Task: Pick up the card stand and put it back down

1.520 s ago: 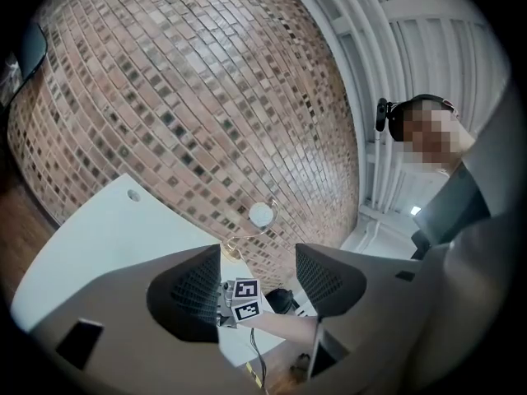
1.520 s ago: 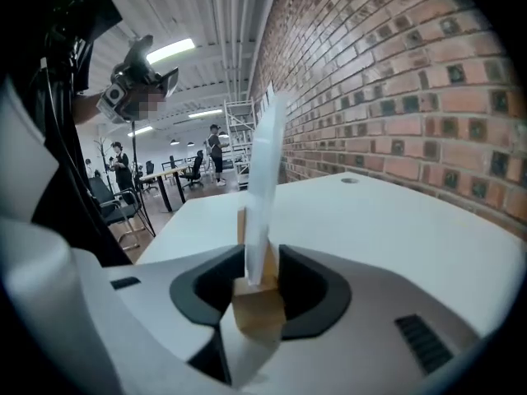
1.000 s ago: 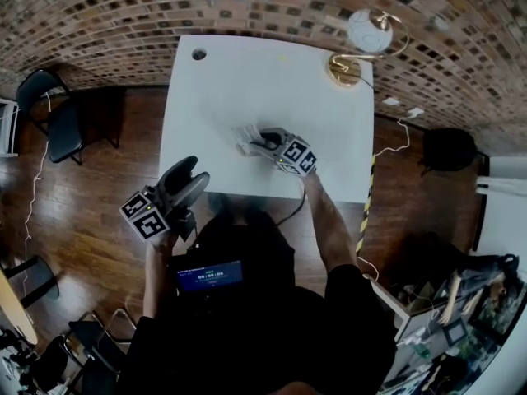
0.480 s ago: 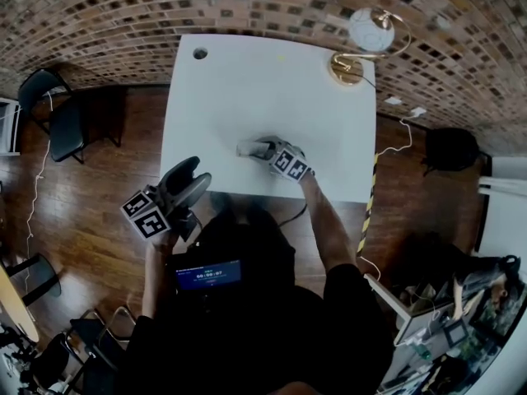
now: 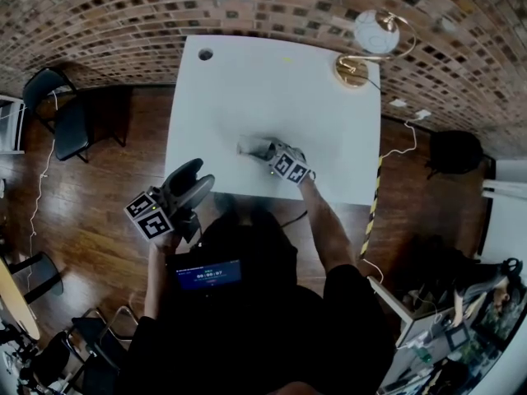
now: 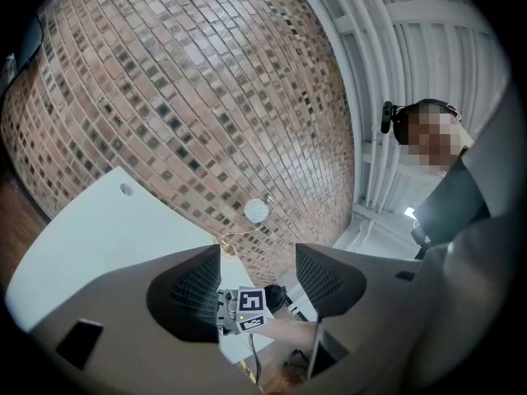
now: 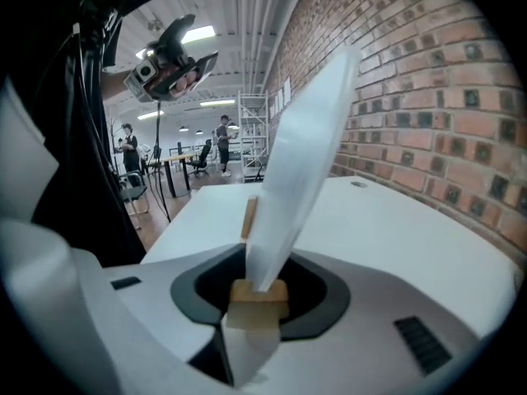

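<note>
Jaws, R gripper [image 7: 257, 311], closing on 1 card stand [image 7: 290, 183].

Right hand-held gripper [image 5: 260, 149] lowered toward table [image 5: 247, 89], jaws just closing on card stand [image 7: 300, 155]

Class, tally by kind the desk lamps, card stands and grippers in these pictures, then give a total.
desk lamp: 1
card stand: 1
grippers: 2 (left gripper, jaws apart; right gripper, jaws just closed further on the card stand)
total: 4

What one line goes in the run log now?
right hand-held gripper: jaws just closed further, gripping card stand | left hand-held gripper: open, empty
</note>
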### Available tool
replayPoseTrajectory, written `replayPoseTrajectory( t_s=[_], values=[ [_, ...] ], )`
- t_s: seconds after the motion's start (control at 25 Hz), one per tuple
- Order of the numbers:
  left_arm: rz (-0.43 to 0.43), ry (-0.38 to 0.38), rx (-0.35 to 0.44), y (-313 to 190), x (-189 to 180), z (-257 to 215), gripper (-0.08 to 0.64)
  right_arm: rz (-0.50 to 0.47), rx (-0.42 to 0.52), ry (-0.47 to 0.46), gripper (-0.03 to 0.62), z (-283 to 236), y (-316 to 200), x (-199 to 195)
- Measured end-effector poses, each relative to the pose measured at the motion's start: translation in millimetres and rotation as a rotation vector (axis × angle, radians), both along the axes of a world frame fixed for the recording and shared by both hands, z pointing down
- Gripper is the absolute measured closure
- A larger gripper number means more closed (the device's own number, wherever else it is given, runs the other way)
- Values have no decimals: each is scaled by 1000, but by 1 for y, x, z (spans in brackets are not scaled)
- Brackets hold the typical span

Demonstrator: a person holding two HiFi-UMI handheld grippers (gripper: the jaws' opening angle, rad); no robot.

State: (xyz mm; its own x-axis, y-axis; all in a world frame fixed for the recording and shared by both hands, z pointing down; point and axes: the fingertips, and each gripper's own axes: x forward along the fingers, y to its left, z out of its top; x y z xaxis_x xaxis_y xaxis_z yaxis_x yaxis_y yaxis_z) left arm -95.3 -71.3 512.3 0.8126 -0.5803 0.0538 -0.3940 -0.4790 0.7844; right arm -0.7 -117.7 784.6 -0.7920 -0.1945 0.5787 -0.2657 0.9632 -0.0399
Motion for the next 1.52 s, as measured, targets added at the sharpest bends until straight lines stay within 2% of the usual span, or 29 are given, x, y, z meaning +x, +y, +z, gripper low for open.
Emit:
replayPoseTrajectory(
  t_s=[0.16, 0.32, 0.6, 0.76, 0.92, 1.12, 1.52],
  values=[
    [27, 16, 15, -4, 7, -5, 290, 77, 16, -93, 449, -35, -15, 5],
    [78, 38, 47, -9, 22, -16, 290, 77, 44, -134, 449, -89, -28, 8],
    [149, 83, 124, -19, 40, -41, 290, 43, 100, -165, 449, -207, -52, 20],
    [172, 105, 180, -23, 47, -59, 290, 12, 116, -142, 448, -270, -58, 26],
    [190, 120, 231, -21, 52, -75, 290, -20, 94, -129, 448, -319, -56, 29],
    [195, 135, 250, -18, 53, -80, 290, -43, 78, -130, 448, -347, -53, 24],
    [204, 135, 298, -8, 52, -91, 290, -66, 71, -151, 448, -361, -48, 8]
  ],
)
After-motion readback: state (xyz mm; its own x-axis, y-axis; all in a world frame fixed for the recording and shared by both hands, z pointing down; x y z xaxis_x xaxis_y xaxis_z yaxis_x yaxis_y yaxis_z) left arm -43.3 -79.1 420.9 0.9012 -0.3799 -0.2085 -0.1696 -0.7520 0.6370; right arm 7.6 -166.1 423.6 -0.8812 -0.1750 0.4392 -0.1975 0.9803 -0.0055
